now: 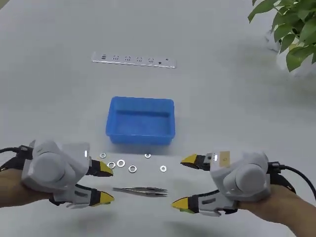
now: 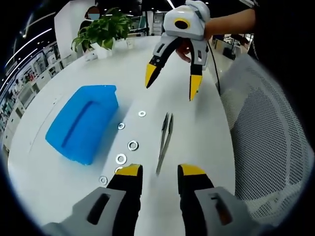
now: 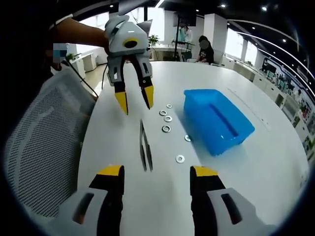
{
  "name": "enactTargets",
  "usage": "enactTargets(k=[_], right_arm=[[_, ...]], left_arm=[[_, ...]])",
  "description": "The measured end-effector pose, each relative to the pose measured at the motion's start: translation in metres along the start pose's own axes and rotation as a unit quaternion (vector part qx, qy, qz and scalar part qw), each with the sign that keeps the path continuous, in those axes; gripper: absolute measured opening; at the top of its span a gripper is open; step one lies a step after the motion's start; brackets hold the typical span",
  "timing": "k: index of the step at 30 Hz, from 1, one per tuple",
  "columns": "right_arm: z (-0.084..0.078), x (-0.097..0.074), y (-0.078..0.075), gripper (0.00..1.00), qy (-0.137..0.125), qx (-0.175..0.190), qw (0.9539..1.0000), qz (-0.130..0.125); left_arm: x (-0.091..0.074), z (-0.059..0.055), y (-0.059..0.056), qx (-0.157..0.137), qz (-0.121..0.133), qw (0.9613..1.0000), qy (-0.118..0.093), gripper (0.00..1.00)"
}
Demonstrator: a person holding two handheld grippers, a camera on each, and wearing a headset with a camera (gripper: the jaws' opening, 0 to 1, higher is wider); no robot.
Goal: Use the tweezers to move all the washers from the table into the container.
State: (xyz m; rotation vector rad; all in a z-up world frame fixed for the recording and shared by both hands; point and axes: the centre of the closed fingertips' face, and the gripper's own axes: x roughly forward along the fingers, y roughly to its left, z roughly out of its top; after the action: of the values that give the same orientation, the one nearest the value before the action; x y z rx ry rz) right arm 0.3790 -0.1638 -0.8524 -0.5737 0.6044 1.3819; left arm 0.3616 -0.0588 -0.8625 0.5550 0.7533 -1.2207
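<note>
A pale grey bench seen from above, with a hand-held tool at each near corner of the view. The left tool sits at near left and the right tool at near right. They face each other across the work. Both have grey bodies and yellow-tipped black jaws. Both are released, jaws spread wide, grasping nothing.

Between the two tools lie the tweezers, flat on the bench and touched by neither. They are slim, silver metal, and run left to right. Their two arms meet at the left end and part slightly toward the right end.

Just beyond the tweezers, six washers are scattered in a loose row on the bench. They are small, flat, shiny silver rings, each with a round hole. Two of them lie just beside each other toward the left; the others are spaced apart. All six sit on the bench, on the near side of the container.

The container is a shallow, rectangular, bright blue plastic tray with a raised rim, at the centre of the bench, just beyond the washers.

Farther back lies a white power strip, running left to right. Green leaves of a plant reach in at the far right corner.
</note>
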Motion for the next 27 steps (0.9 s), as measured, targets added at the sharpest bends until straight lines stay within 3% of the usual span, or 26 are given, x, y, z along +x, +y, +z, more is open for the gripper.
enactTargets(k=[15, 20, 27], right_arm=[[0.006, 0.026, 0.011, 0.37, 0.008, -0.025, 0.9989, 0.038], [0.006, 0.033, 0.012, 0.31, 0.014, -0.031, 0.9984, 0.045], [0.007, 0.041, 0.016, 0.26, 0.020, -0.039, 0.9974, 0.057]], left_arm=[[0.019, -0.009, -0.001, 0.031, -0.027, 0.9986, 0.032, 0.22], [0.023, -0.016, 0.001, 0.053, -0.027, 0.9967, 0.055, 0.16], [0.025, -0.015, 0.002, 0.066, -0.029, 0.9956, 0.059, 0.11]])
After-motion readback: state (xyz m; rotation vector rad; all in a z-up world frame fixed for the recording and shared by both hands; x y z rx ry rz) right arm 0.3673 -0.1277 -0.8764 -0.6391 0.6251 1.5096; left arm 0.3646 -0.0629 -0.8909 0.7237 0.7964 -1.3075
